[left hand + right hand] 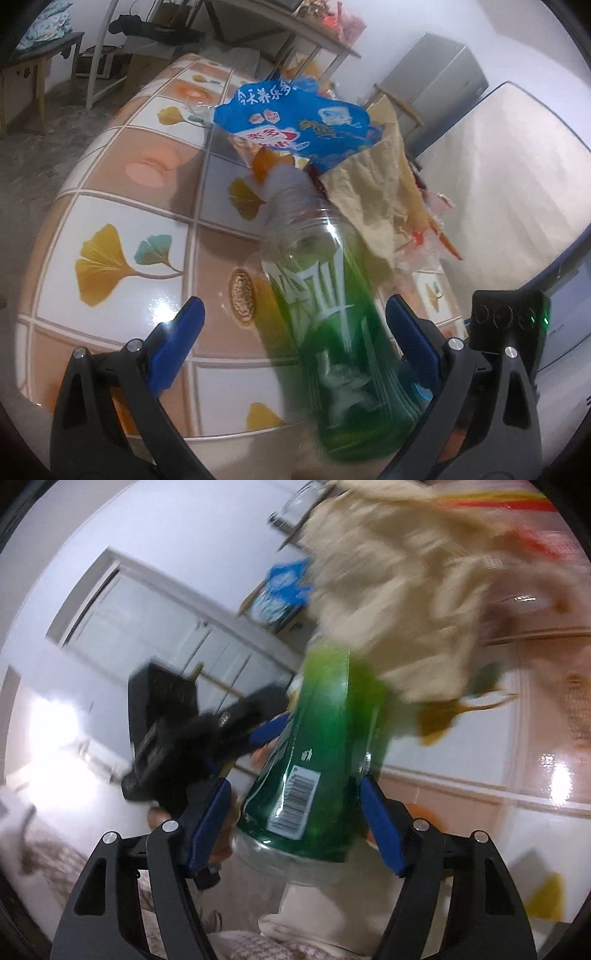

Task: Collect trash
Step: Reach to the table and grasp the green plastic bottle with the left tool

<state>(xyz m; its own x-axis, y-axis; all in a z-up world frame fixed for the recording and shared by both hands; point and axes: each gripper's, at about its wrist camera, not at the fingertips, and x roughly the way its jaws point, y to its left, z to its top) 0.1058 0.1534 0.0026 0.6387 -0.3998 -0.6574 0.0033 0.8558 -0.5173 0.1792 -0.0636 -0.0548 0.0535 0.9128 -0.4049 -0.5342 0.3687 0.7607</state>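
Green-tinted clear plastic bottle (332, 295) lies on the tiled table (122, 206) between both grippers. Left gripper (295, 317) stands apart; right gripper (295, 812) brackets the base, contact seemingly incomplete. Next: clamp, lift.

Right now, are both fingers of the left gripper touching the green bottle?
Apart on one side. The left wrist view shows the left gripper wide, with patterned table visible between one of its fingers and the green bottle.
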